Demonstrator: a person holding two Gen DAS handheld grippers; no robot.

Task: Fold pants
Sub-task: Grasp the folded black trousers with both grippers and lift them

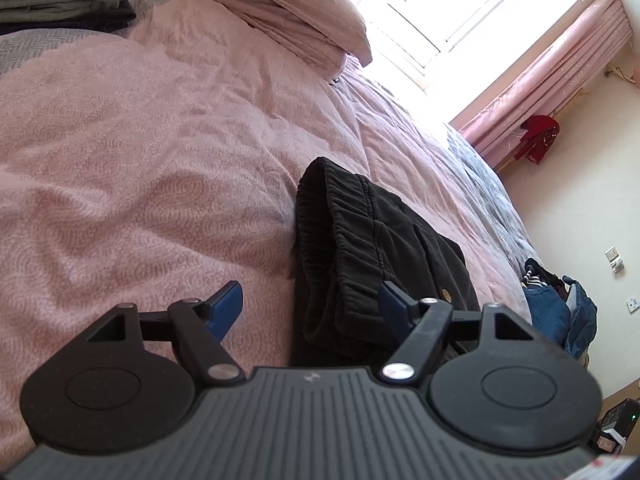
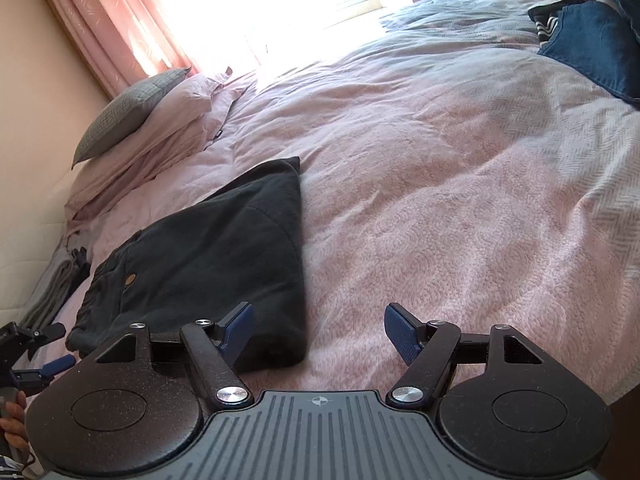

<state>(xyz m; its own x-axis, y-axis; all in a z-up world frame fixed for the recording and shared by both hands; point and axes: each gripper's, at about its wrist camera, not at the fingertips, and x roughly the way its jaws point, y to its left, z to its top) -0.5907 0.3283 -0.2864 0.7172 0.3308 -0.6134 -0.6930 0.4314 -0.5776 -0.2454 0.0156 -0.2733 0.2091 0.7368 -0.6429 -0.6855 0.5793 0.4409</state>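
- Pants (image 1: 360, 248): black matt cloth, gathered ribbed waistband; small brown button, possibly wood.
- Bedspread (image 2: 420, 184): pink cloth, rough swirl-textured weave.
- Left gripper (image 1: 310, 306), right gripper (image 2: 319, 330): matt black plastic, shiny metal rivets, blue ridged pads.

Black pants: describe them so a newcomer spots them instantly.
Start at the pink bedspread covering the bed. On it, ahead of both open grippers, lie the black pants, folded into a compact bundle. Elastic waistband and small tan button distinguish them from the blue denim at the bed's edge.
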